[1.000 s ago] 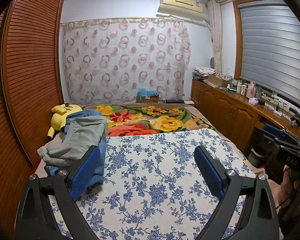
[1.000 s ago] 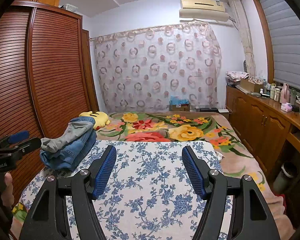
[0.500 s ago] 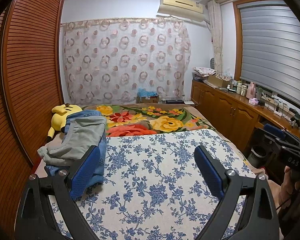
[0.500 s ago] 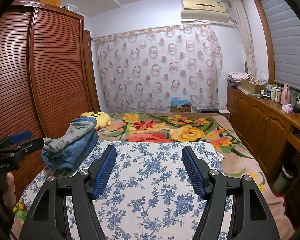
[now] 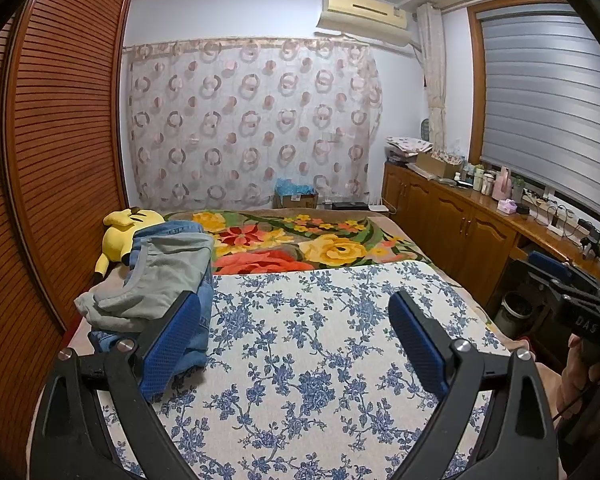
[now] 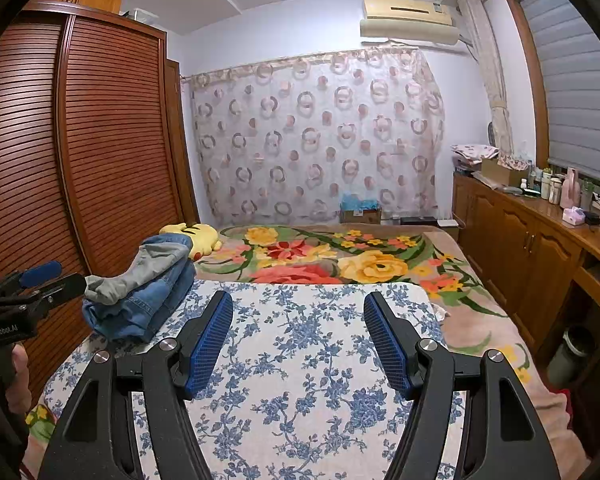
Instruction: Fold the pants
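**Hovering over the bed, both grippers wide and empty**

Left wrist view: left gripper [image 5: 294, 322] held above the blue-floral sheet [image 5: 300, 340], fingers spread wide, nothing between the blue pads [image 5: 168, 344]. Pants pile [image 5: 156, 280] sits on the bed's left edge: grey pants on top, blue jeans underneath. The left finger hides the pile's near corner, so its lower edge is hard to make out; touching or not, cannot tell. Yellow plush toy [image 5: 128, 232] lies just behind the pile, partly hidden by it. Right gripper [image 5: 568, 288] shows at the far right edge, mostly cut off; its fingers can't be read from here.

Right wrist view: right gripper [image 6: 298, 328] also above the sheet [image 6: 300, 360], fingers wide apart, holding nothing. Pants pile [image 6: 140, 292] at left, clear of both fingers, grey layer draped over the denim. Plush toy [image 6: 196, 236] peeks out behind it. Left gripper [image 6: 40, 284] pokes in at the left edge, near the pile, body cut off by the frame. Floral blanket [image 6: 340, 256] covers the far half of the bed.
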Tool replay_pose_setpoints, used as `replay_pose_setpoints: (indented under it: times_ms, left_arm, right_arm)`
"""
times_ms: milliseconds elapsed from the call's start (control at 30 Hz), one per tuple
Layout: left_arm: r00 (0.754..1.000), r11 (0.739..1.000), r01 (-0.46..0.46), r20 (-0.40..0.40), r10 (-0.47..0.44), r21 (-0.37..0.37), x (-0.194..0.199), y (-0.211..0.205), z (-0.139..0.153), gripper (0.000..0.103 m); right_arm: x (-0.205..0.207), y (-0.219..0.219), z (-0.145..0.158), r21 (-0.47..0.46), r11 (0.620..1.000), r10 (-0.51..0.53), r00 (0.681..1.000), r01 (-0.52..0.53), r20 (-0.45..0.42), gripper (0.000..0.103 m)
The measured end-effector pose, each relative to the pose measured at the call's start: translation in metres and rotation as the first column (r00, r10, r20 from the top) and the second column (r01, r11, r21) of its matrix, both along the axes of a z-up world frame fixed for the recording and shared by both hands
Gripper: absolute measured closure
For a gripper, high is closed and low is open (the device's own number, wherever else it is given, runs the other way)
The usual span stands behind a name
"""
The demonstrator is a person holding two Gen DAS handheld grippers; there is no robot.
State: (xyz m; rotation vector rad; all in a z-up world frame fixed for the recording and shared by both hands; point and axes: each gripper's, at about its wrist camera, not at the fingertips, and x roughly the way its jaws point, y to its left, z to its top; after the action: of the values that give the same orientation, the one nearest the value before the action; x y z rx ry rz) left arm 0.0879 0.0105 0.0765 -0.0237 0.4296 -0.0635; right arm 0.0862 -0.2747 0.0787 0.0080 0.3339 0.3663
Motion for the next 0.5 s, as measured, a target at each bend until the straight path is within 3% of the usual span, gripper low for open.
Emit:
replay_pose_setpoints:
  times_ms: [500]
  left_arm:
    - [1.0, 1.0, 0.0, 0.001, 0.0, 0.001, -0.0001, 0.0004, -0.0004, 0.008]
  right_arm:
    - [0.0007, -0.0003, 0.0006, 0.002, 1.0, -0.002, 1.0, 0.002, 0.003, 0.033]
